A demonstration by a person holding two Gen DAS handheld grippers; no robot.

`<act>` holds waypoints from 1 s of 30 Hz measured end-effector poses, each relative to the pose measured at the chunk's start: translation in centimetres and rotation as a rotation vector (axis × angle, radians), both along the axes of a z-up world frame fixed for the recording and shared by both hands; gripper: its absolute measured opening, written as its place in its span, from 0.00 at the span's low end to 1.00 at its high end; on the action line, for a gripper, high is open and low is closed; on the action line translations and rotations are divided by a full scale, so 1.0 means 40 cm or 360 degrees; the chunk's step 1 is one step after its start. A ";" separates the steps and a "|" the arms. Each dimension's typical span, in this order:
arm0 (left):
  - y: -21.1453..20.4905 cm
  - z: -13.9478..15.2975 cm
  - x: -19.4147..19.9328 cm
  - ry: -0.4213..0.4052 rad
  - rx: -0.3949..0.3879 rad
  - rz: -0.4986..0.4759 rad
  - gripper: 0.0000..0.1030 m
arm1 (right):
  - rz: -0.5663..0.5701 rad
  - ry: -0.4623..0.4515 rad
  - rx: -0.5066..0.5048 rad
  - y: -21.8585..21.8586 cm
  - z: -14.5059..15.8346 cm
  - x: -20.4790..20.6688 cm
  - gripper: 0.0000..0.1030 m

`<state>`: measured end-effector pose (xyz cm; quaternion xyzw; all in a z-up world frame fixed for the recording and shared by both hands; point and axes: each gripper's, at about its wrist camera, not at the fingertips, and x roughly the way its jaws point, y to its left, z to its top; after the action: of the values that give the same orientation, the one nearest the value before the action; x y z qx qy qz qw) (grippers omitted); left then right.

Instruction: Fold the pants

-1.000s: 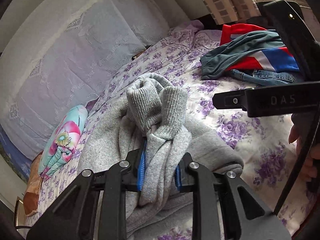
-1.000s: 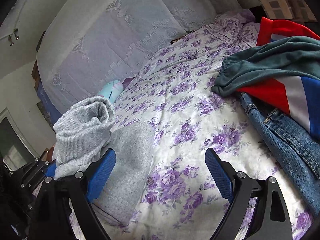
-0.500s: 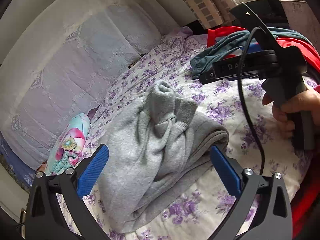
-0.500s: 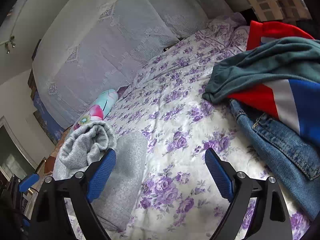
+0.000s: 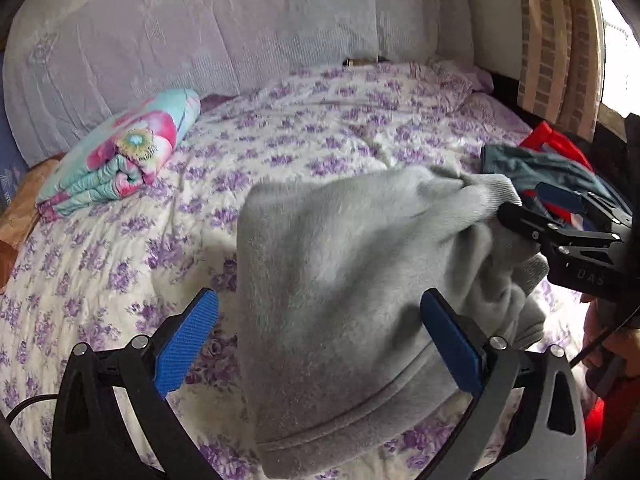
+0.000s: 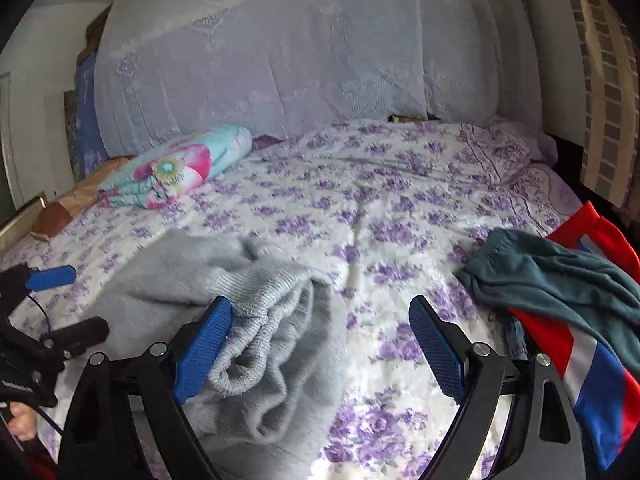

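Note:
The grey sweatpants [image 5: 344,280] lie in a folded heap on the purple-flowered bedspread [image 5: 320,132]. My left gripper [image 5: 320,340] is open, its blue pads straddling the near end of the heap. My right gripper [image 6: 320,344] is open at the heap's right end, its left pad against the ribbed grey cuffs [image 6: 260,320]. The right gripper also shows in the left wrist view [image 5: 560,224], at the pants' right edge. The pants also show in the right wrist view [image 6: 168,280].
A folded teal and pink floral blanket [image 5: 120,152] lies at the back left. A pile of clothes, teal, red, blue and denim [image 6: 560,300], sits at the bed's right side. A pale lace-covered headboard [image 6: 300,48] rises behind the bed.
My left gripper let go of the bunched pants, opened wide and swung to the heap's near end. The pants dropped onto the bed. My right gripper moved left to the cuffs.

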<state>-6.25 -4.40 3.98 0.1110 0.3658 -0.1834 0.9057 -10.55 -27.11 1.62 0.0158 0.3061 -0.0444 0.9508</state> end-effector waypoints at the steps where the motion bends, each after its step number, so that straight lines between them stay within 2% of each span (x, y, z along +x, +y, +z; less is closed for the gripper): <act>1: -0.011 -0.045 0.004 0.0082 0.0015 -0.0032 0.96 | -0.0070 0.0072 -0.0087 -0.014 -0.040 -0.002 0.89; 2: -0.017 -0.086 0.002 0.0143 -0.0009 -0.0075 0.96 | -0.0110 0.0127 -0.0141 -0.029 -0.080 -0.004 0.92; 4: -0.017 -0.128 -0.029 0.0076 -0.0051 -0.0047 0.96 | -0.0188 0.0249 0.0017 -0.087 -0.111 0.001 0.91; 5: -0.016 -0.130 -0.042 0.0037 -0.0050 -0.0033 0.96 | -0.0178 0.0284 0.0039 -0.098 -0.117 0.007 0.91; 7: -0.004 -0.128 -0.033 0.0082 -0.0091 -0.0038 0.96 | -0.0138 0.0311 0.0086 -0.101 -0.130 0.016 0.90; 9: 0.016 -0.114 -0.034 0.0126 -0.0166 -0.0033 0.96 | -0.0116 0.0235 0.0081 -0.096 -0.111 -0.001 0.90; 11: 0.037 -0.090 -0.042 0.0128 -0.0205 -0.0035 0.95 | -0.0114 0.0081 0.0085 -0.090 -0.060 -0.036 0.89; 14: 0.052 -0.021 -0.067 -0.0010 -0.0201 -0.0039 0.95 | 0.0012 -0.0180 0.0203 -0.071 0.062 -0.080 0.89; 16: 0.049 0.027 -0.068 -0.0086 -0.0222 -0.0054 0.95 | 0.0148 -0.0282 0.0211 -0.024 0.137 -0.078 0.88; 17: 0.044 0.043 -0.061 -0.0108 -0.0229 -0.0055 0.95 | 0.0220 -0.0287 0.0185 0.007 0.161 -0.067 0.81; 18: 0.038 0.055 -0.050 -0.0124 -0.0227 -0.0039 0.95 | 0.0287 -0.0273 0.0159 0.039 0.175 -0.052 0.68; 19: 0.030 0.060 -0.035 -0.0125 -0.0219 -0.0013 0.95 | 0.0344 -0.0240 0.0139 0.069 0.177 -0.030 0.62; 20: 0.026 0.059 -0.015 -0.0104 -0.0218 0.0005 0.95 | 0.0377 -0.0198 0.0125 0.092 0.171 -0.009 0.48; 21: 0.022 0.053 0.002 -0.0066 -0.0232 0.0017 0.95 | 0.0405 -0.0155 0.0123 0.109 0.159 0.012 0.36; 23: 0.016 0.021 0.044 0.0074 -0.0265 0.0019 0.95 | 0.0433 -0.0069 0.0158 0.126 0.123 0.055 0.25; 25: -0.003 -0.035 0.063 0.0167 -0.0214 0.0012 0.95 | 0.0407 0.0036 0.0179 0.131 0.073 0.090 0.25; 27: -0.022 -0.098 0.063 0.0134 -0.0119 0.0026 0.96 | 0.0396 0.0182 0.0182 0.126 0.003 0.134 0.23; 29: -0.013 -0.123 0.058 0.0085 -0.0190 0.0056 0.96 | 0.0429 0.0183 0.0251 0.106 -0.041 0.153 0.23; 30: -0.010 -0.124 0.063 0.0104 -0.0213 0.0060 0.96 | 0.0428 0.0184 0.0286 0.100 -0.045 0.154 0.23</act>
<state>-3.71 -4.78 -0.98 0.0372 0.3841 -0.1939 0.9019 -4.39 -23.10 -0.18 0.0570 0.3625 0.1099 0.9237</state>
